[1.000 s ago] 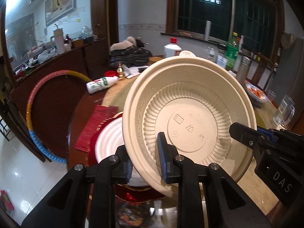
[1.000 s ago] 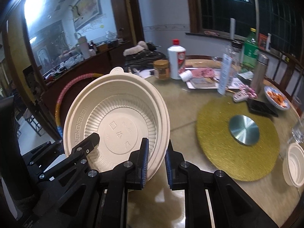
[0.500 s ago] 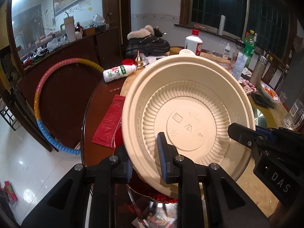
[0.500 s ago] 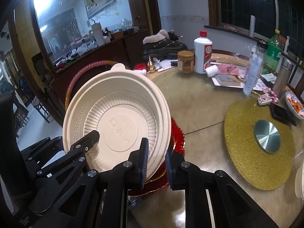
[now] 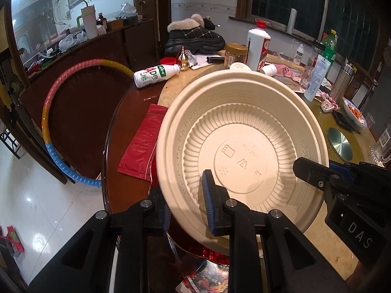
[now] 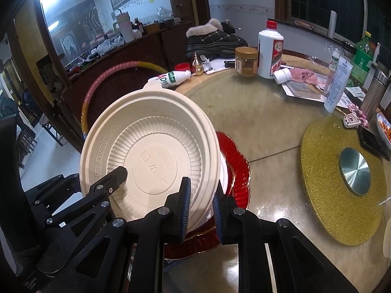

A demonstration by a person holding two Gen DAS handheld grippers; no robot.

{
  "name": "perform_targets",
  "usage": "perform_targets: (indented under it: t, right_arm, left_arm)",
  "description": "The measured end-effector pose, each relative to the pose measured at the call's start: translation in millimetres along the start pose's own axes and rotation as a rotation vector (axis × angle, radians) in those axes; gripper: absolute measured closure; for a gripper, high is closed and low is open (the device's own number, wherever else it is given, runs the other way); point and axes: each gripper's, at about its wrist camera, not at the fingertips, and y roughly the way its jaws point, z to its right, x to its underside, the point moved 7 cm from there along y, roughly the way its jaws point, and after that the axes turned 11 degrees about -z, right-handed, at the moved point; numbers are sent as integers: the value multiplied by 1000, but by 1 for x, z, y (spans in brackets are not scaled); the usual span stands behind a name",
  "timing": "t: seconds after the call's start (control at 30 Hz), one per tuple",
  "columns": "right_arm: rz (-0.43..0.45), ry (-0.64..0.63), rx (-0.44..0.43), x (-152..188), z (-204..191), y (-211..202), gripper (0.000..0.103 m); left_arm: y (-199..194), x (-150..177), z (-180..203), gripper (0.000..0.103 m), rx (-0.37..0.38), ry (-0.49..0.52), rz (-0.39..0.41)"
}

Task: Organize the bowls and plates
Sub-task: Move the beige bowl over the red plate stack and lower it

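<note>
The cream-coloured ribbed disposable bowl (image 5: 242, 141) with the Greek-key band round its rim is up in the air, tilted so its inside faces the cameras, and it's gripped by both tongs at once. The left gripper (image 5: 187, 207) is clamped on the near-left part of the rim, one blue pad inside the bowl and the other behind the wall. The right gripper (image 6: 200, 205) does the same thing on the opposite side of the rim, pads pressed on the wall from both faces. Each gripper shows up in the other's view too, poking in over the bowl's edge. The bowl hangs right over a red scalloped glass plate (image 6: 240, 171) sitting near the edge of the round glass-topped dining table (image 6: 264, 127), and there's something white (image 6: 223, 171) peeking out between bowl and plate, can't really tell what it is. Beside that, a flat red packet (image 5: 140, 146) lies on the dark wood rim of the table. Further back there's a tipped-over white drink bottle (image 5: 156, 74), a white liquor bottle with a red cap (image 6: 270, 51) and a gold glittery turntable mat (image 6: 342, 180).
</note>
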Motion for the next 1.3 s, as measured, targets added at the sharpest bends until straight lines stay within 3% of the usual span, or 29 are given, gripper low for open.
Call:
perform_targets:
  t: [0.5,1.3]
  right_arm:
    - [-44,-2,-2,-4,1,12,85]
    - [-66,1,-5,-5,4,18,84]
  left_arm:
    - [14,0,-1,82,29,3,-61]
    - [18,-3,0,82,17,14,-69]
